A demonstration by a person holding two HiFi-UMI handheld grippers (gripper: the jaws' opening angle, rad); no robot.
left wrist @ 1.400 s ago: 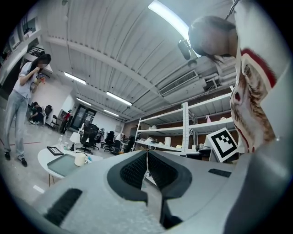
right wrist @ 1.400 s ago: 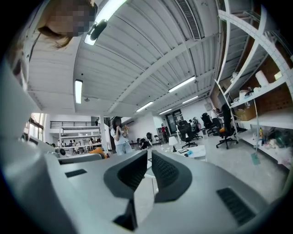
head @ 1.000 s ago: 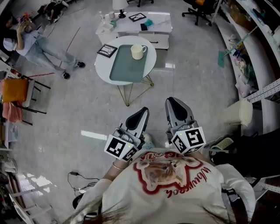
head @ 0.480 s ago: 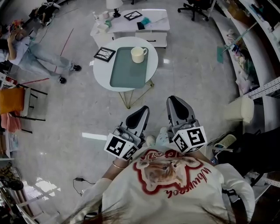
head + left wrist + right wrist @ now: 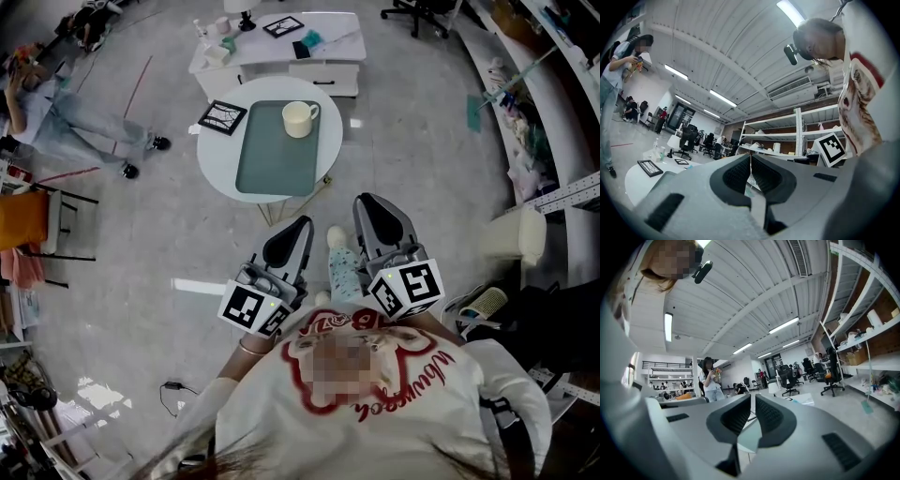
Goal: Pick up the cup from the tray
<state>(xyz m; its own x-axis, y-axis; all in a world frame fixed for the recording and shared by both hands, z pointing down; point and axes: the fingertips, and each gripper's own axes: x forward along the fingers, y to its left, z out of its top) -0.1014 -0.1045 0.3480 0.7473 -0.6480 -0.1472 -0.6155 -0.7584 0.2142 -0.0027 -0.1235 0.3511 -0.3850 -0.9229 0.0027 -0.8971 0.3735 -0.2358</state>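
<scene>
A cream cup (image 5: 300,119) stands at the far right corner of a grey-green tray (image 5: 267,159) on a round white table (image 5: 214,155). Both grippers are held close to the person's chest, well short of the table and above the floor. The left gripper (image 5: 292,230) points toward the table's near edge; in the left gripper view its (image 5: 751,157) tips touch and hold nothing. The right gripper (image 5: 370,208) sits beside it; in the right gripper view its (image 5: 753,397) jaws stand a sliver apart, empty. Neither gripper view shows the cup.
A framed picture (image 5: 222,116) lies on the round table left of the tray. A low white table (image 5: 277,52) with small items stands behind it. A person (image 5: 56,94) sits on the floor far left, near an orange chair (image 5: 28,216). Shelving (image 5: 553,103) runs along the right.
The person has stepped toward the round table, which now sits slightly nearer in the head view. A patterned leg shows between the grippers. The grippers keep their pose by the chest.
</scene>
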